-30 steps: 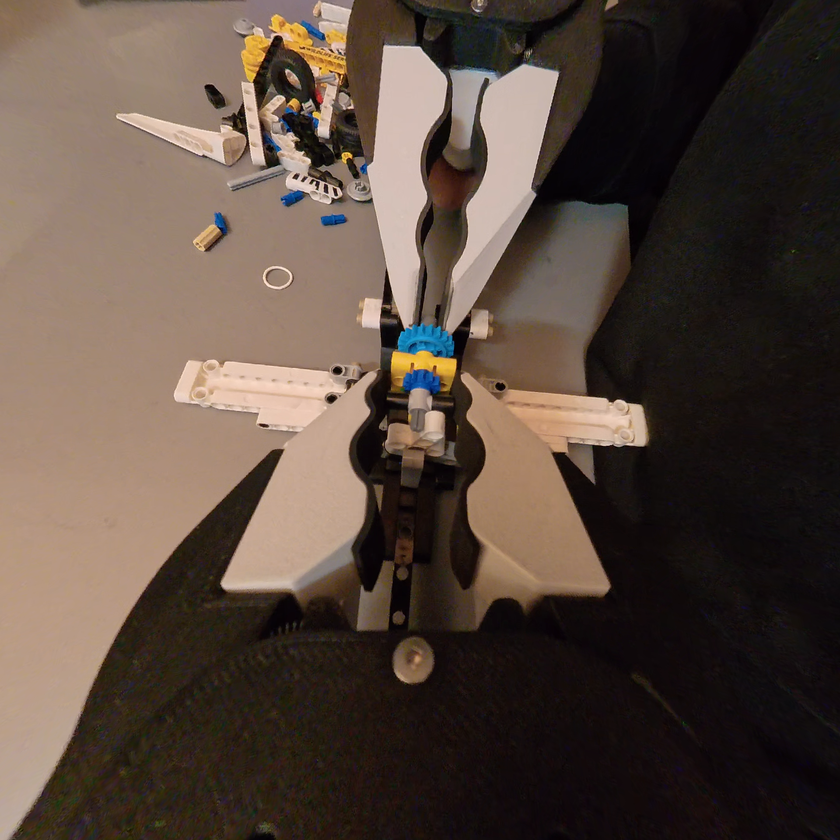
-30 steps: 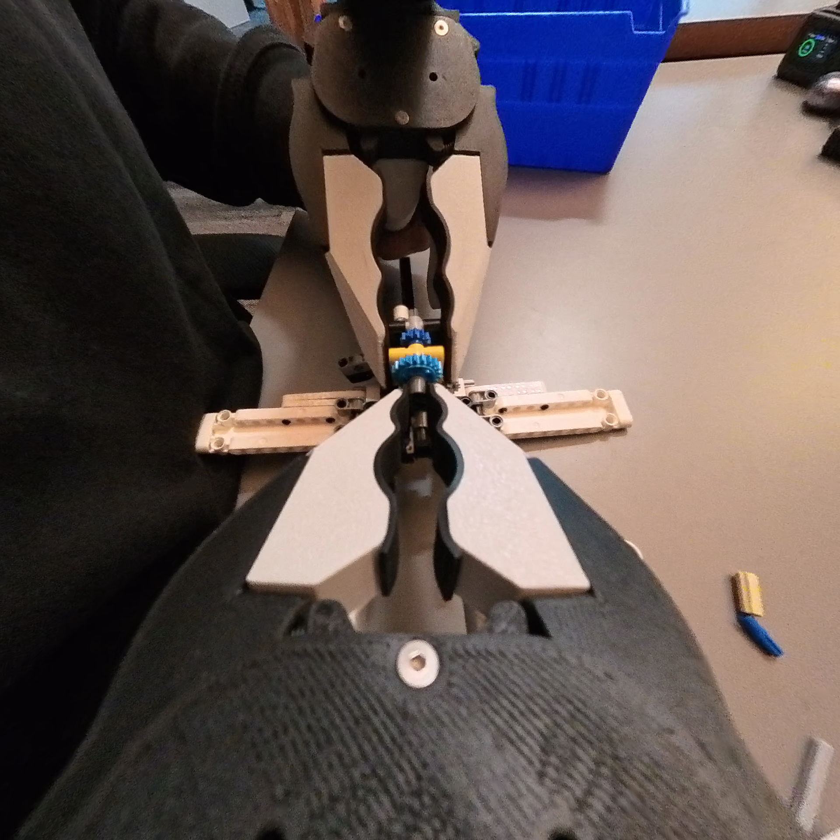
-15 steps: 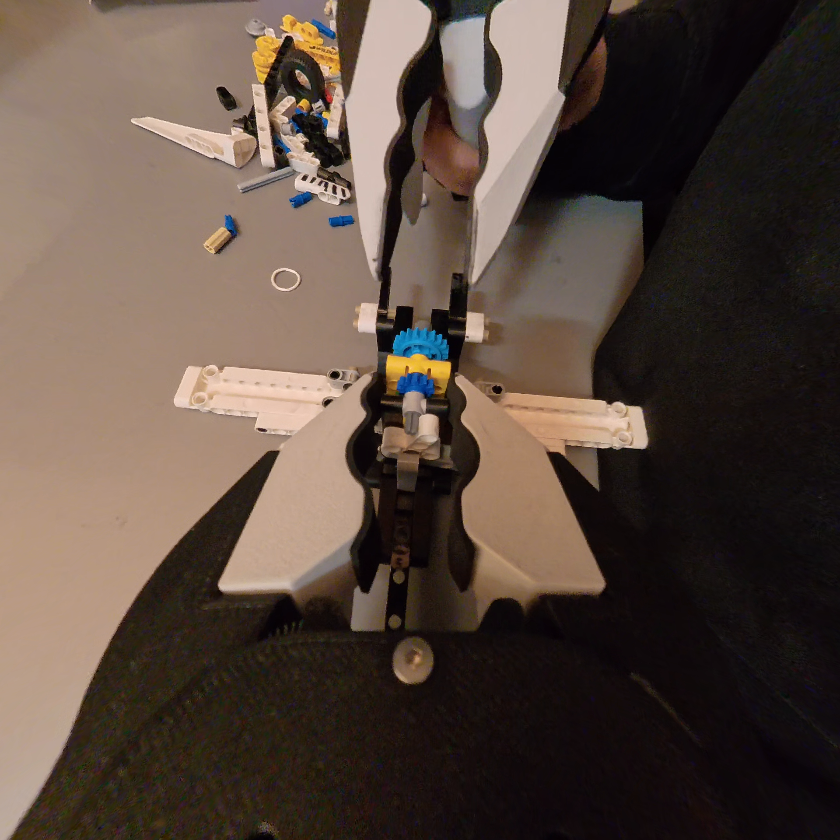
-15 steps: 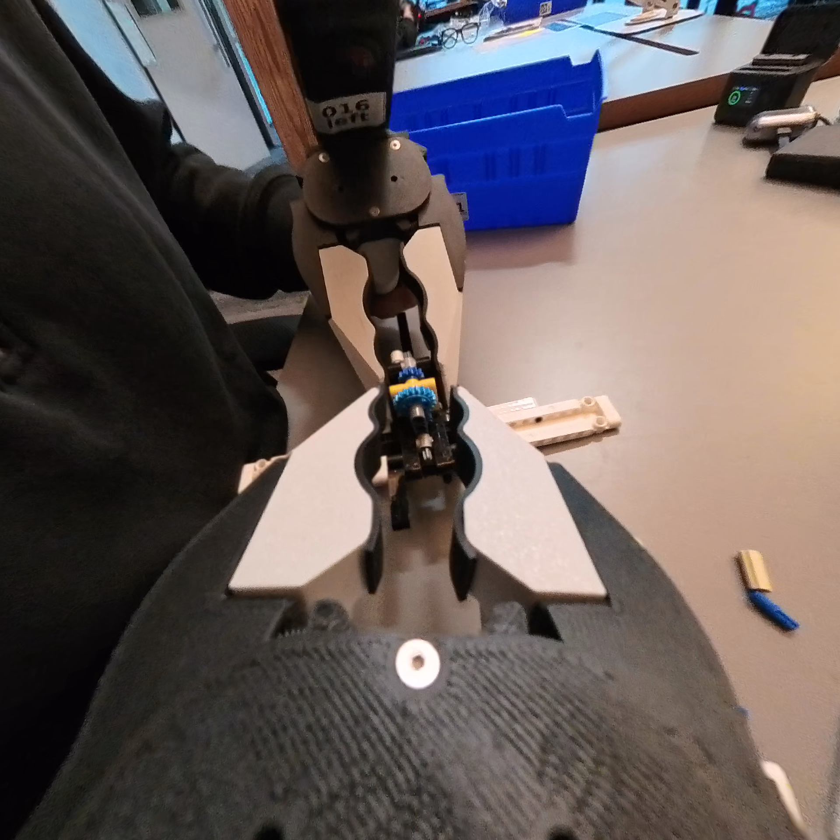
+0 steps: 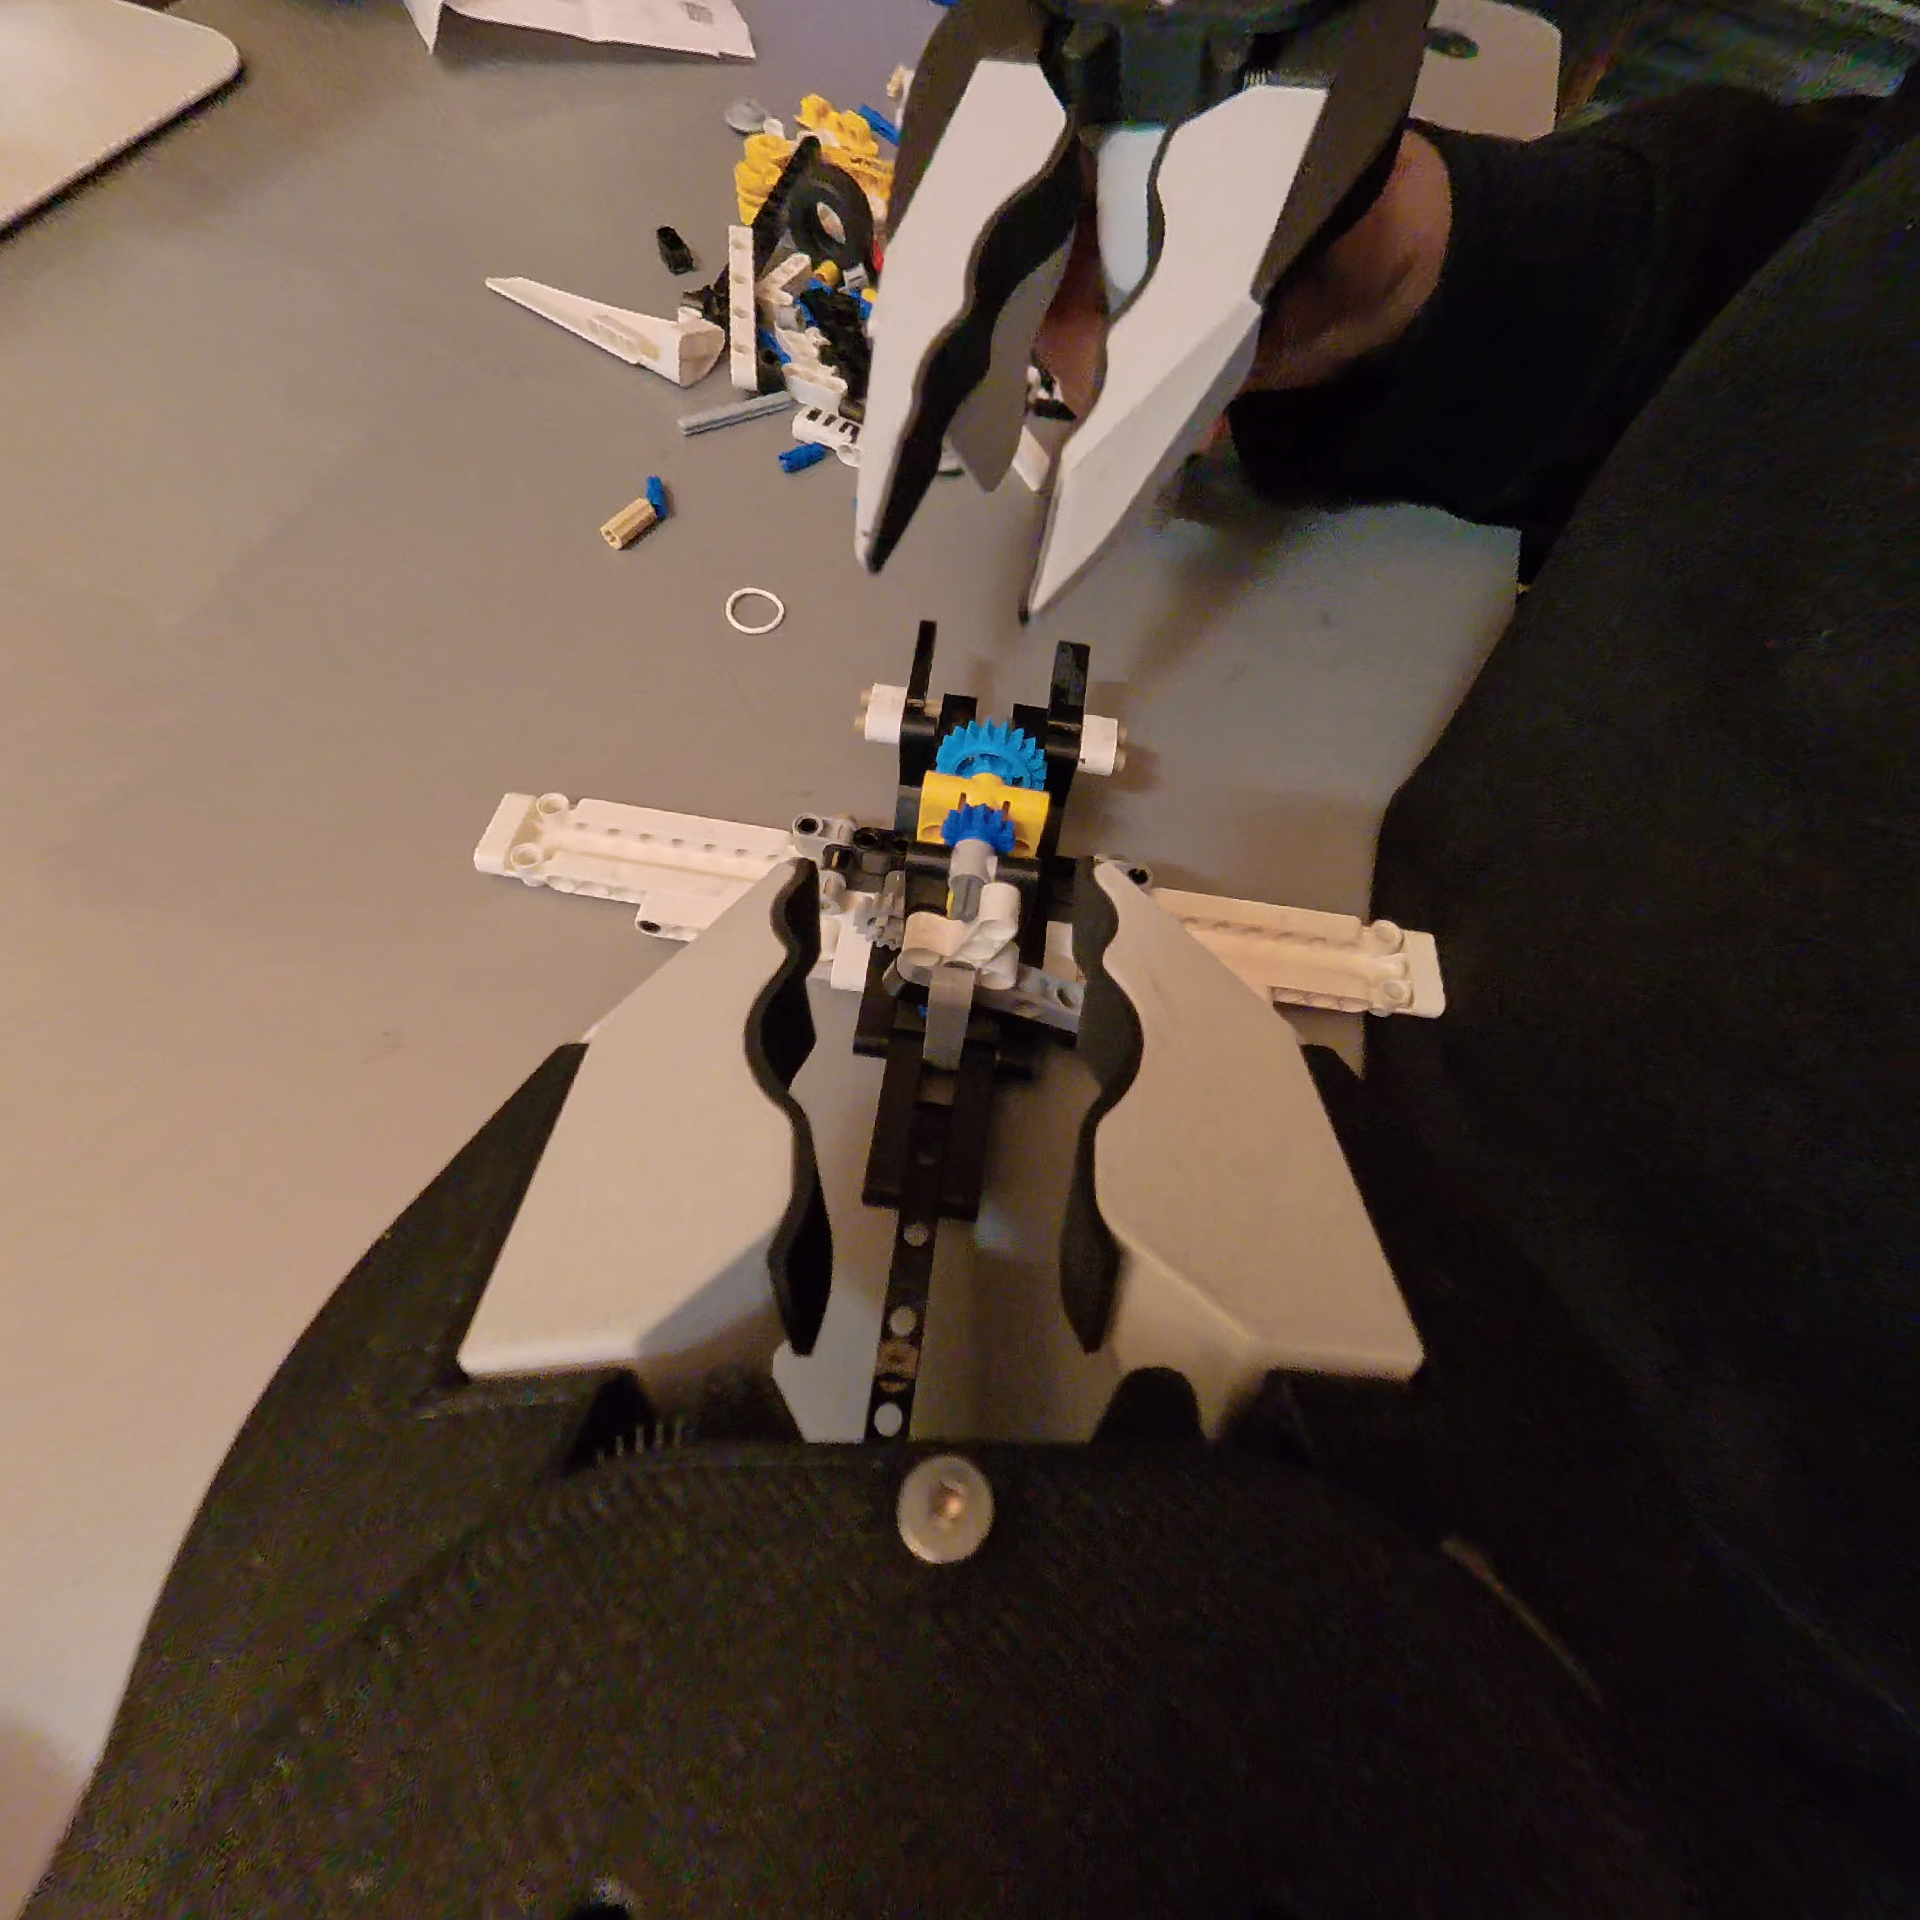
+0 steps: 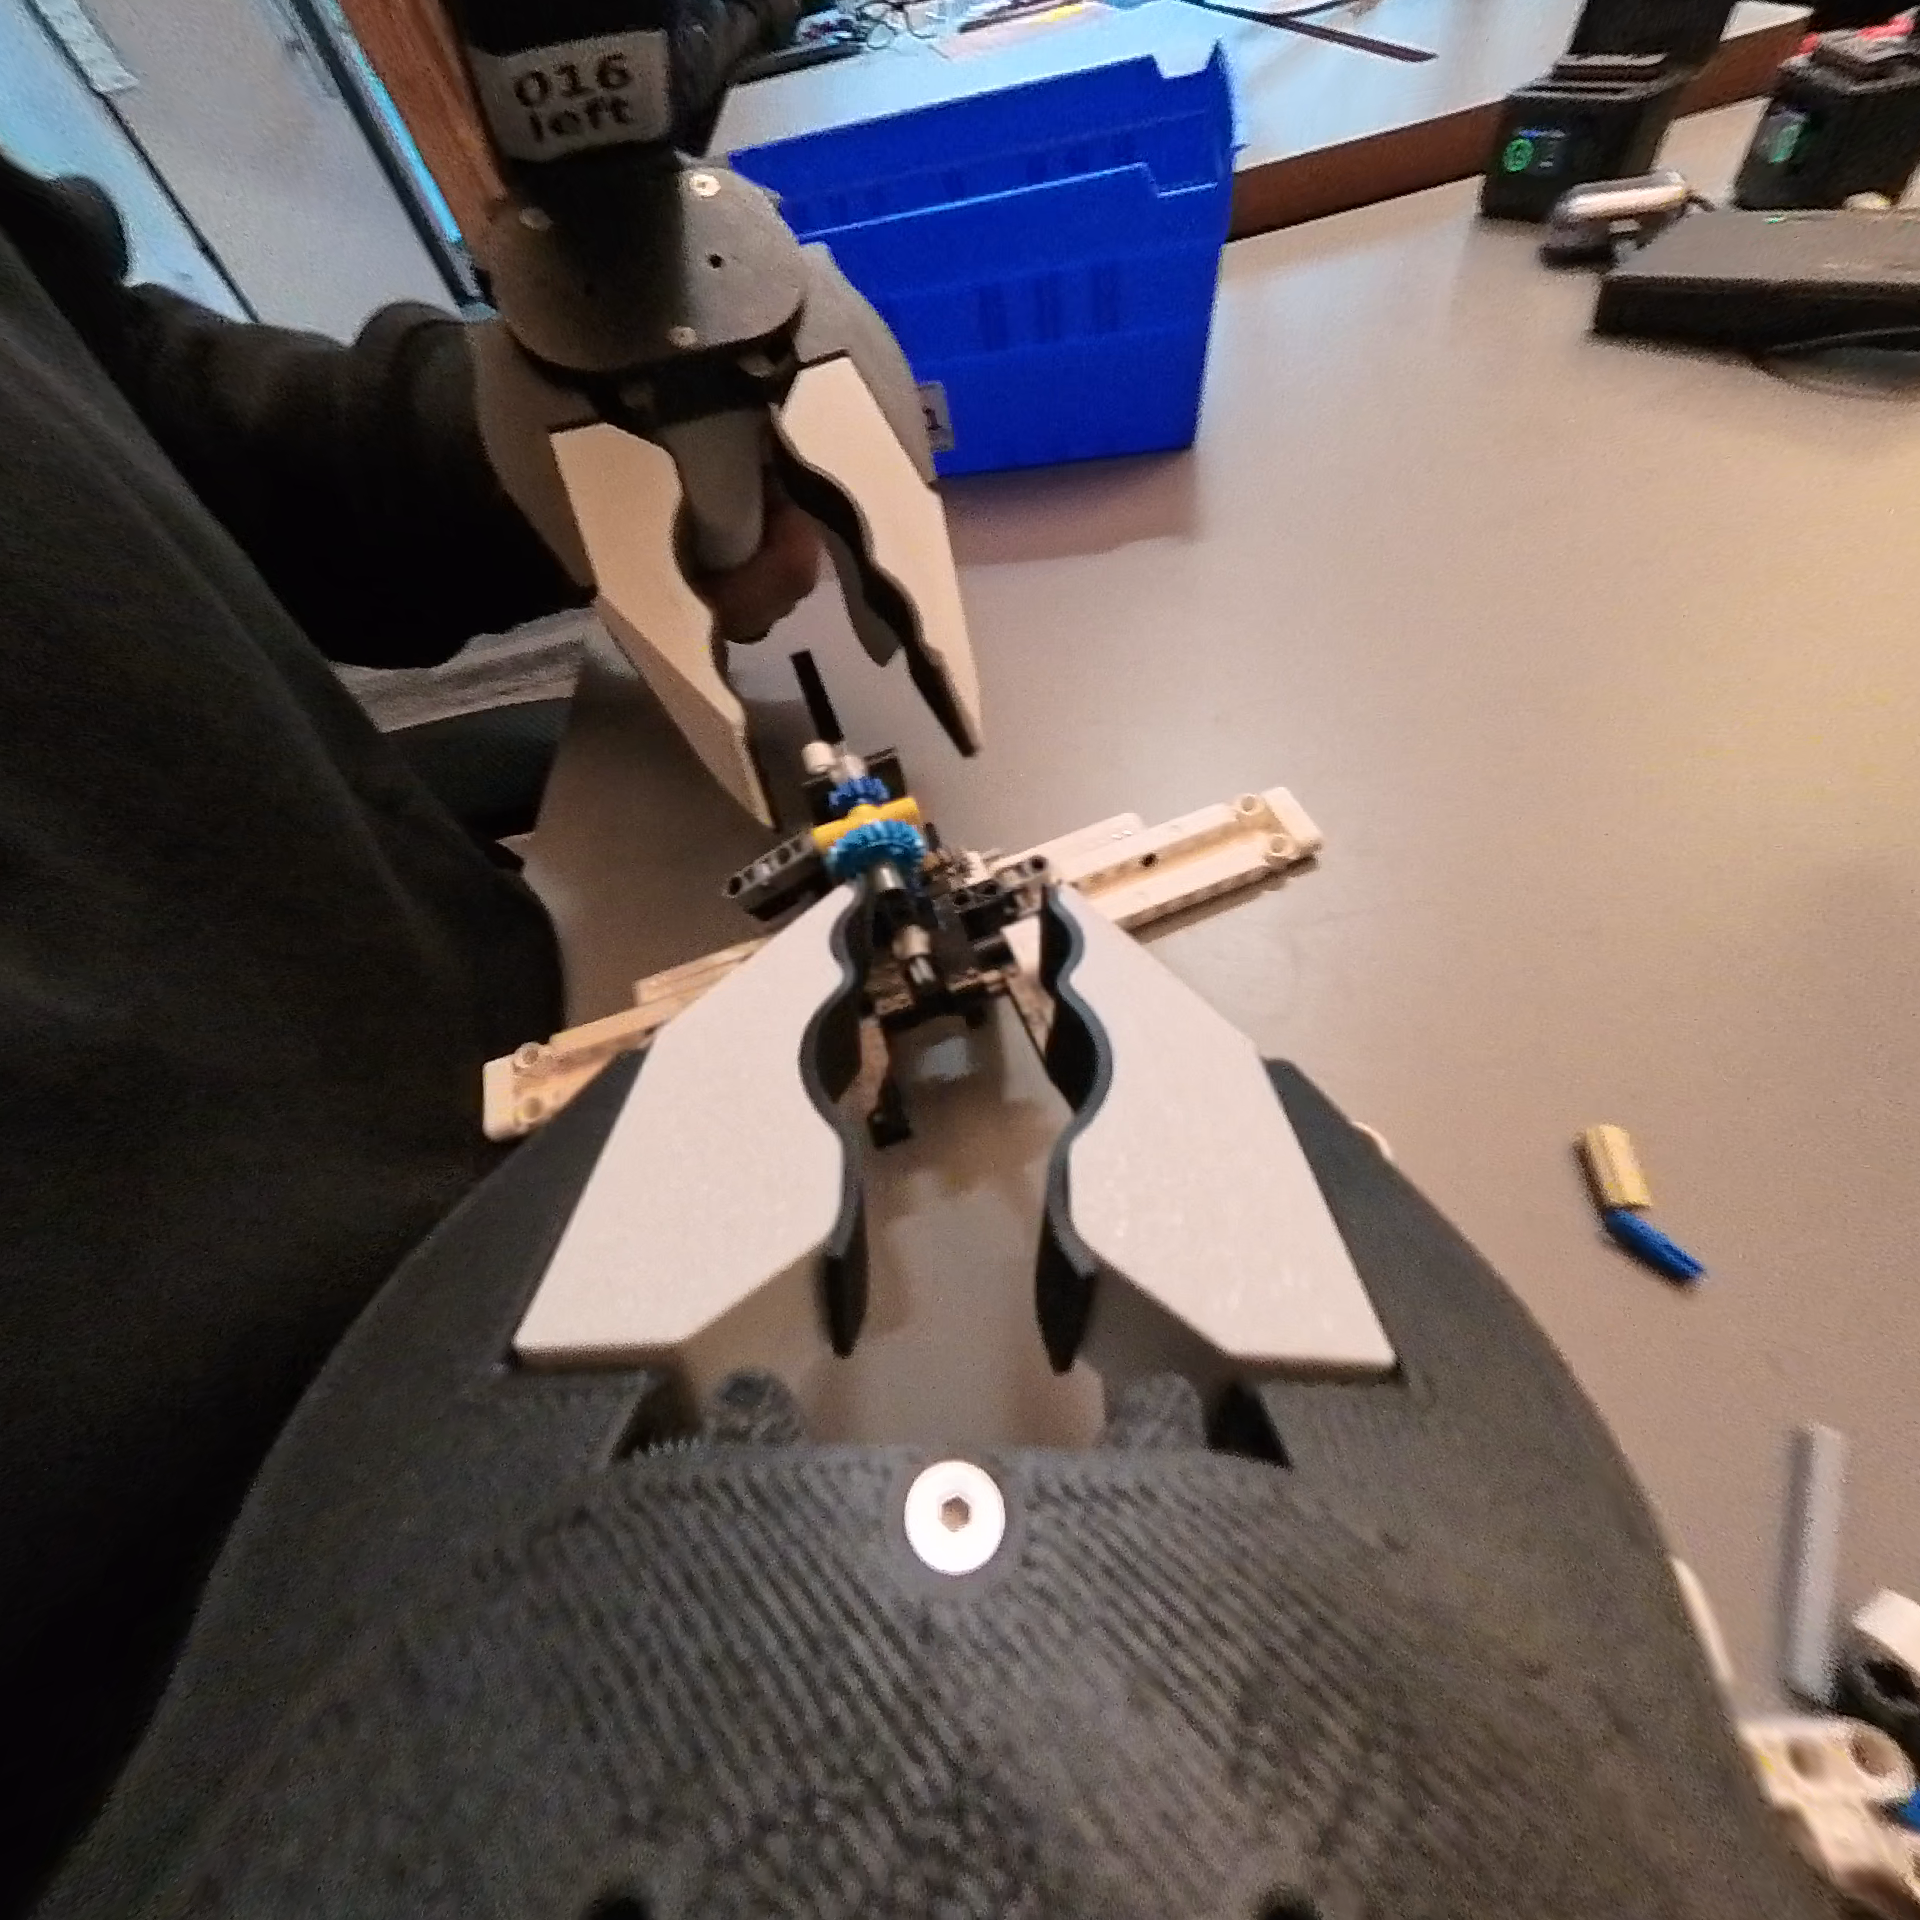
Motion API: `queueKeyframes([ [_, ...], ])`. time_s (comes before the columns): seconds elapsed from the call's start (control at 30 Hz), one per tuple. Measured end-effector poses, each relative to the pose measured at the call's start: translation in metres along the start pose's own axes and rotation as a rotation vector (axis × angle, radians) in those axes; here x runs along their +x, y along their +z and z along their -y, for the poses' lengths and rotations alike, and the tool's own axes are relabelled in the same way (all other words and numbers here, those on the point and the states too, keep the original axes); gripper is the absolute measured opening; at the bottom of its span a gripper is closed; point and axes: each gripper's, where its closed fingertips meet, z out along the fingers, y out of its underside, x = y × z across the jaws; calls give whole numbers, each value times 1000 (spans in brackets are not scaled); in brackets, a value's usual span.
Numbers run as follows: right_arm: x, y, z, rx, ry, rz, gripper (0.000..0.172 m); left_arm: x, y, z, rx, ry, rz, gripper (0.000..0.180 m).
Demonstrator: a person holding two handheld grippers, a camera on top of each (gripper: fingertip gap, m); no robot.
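1. Your left gripper (image 5: 951,883) sits low over the grey surface (image 5: 260,727), pointing forward. Jaws are apart, with clear gaps on both sides of the brick model (image 5: 971,862) between them. Neither pad presses on it.
2. The model rests on the surface: black frame, yellow block, 2 blue gears (image 5: 987,753), white beams (image 5: 623,852) sticking out to both sides. Its black tail strip runs back between your left fingers (image 5: 665,1143).
3. Your right gripper (image 5: 951,587) comes in from the far side, raised and tilted down. Its tips hang just above the model's 2 black prongs (image 5: 1070,675), apart from them. Jaws apart, nothing between the tips.
4. In the right wrist view the model's near end lies between the right fingers (image 6: 1195,1143). The view is blurred, so contact can't be told from there.
5. Loose parts pile (image 5: 810,270) is well behind the model on the left side. A white ring (image 5: 754,610) and a tan-and-blue connector (image 5: 634,514) lie between the pile and the model.
6. Blue bin (image 6: 1039,301) stands behind the left gripper, well apart.
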Motion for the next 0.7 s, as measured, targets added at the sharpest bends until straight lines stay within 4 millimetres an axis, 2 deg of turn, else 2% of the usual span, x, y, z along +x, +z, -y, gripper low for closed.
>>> queueKeyframes([
  [0.2,9,-6,-3,-15,57,-20,35,3,5,3,0,13,-6,49],
  [0.53,18,0,-27,-153,29,-94,34,7,13,3,-26,33,-1,47],
  [0.7,19,2,-29,-165,21,-102,32,7,14,2,-36,30,5,46],
])
